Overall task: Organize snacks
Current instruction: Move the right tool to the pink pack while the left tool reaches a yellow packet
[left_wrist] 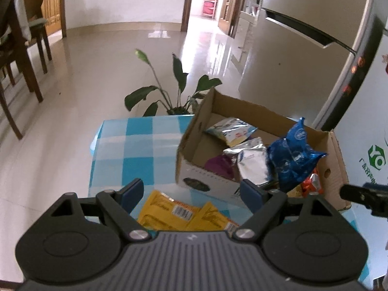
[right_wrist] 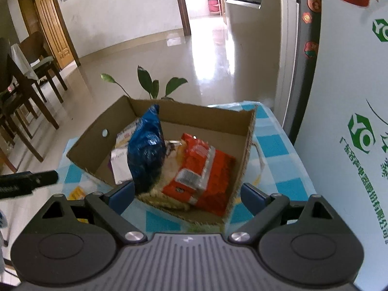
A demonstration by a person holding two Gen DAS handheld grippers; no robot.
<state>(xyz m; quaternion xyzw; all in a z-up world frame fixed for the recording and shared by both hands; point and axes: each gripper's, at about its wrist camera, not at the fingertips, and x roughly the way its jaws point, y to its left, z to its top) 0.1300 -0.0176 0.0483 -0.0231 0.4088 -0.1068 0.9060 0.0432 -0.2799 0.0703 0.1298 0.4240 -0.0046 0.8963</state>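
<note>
The box (right_wrist: 245, 131) is sitting on the counter (left_wrist: 126, 145), open at the top, holding most of the snacks. In the right wrist view its near corner is lying just under the right hand-held gripper (right_wrist: 186, 197), and its right wall is standing near the counter's 3 o'clock edge, where a white panel (right_wrist: 351, 97) with green print is rising just beside it. Beyond the box at 12 o'clock, a plant (left_wrist: 174, 89) is showing past the counter's far edge, with bare floor (left_wrist: 97, 68) spreading out behind it.

In the left wrist view the counter is lying clear from 9 to 11 o'clock, giving open room there, while the box is filling the 1 to 3 o'clock side.

The left hand-held gripper (left_wrist: 191, 195) is pointing steeply down, its jaws standing wide with nothing gripped; two yellow packets (left_wrist: 169, 211) are lying on the counter below it, between the blue pads. The right hand-held gripper is tilting down likewise over the box's near corner, jaws spread wide and holding nothing. Each gripper's finger is poking into the other's view from the side.

Counted in the box: one blue bag (right_wrist: 145, 152) standing upright, one orange pack (right_wrist: 203, 172) lying flat at its right, one silver pouch (left_wrist: 252, 162), one pale printed bag (left_wrist: 230, 131) toward the far wall, and one purple packet (left_wrist: 218, 165) partly buried. Chairs (left_wrist: 36, 31) are standing well apart at 10 o'clock.
</note>
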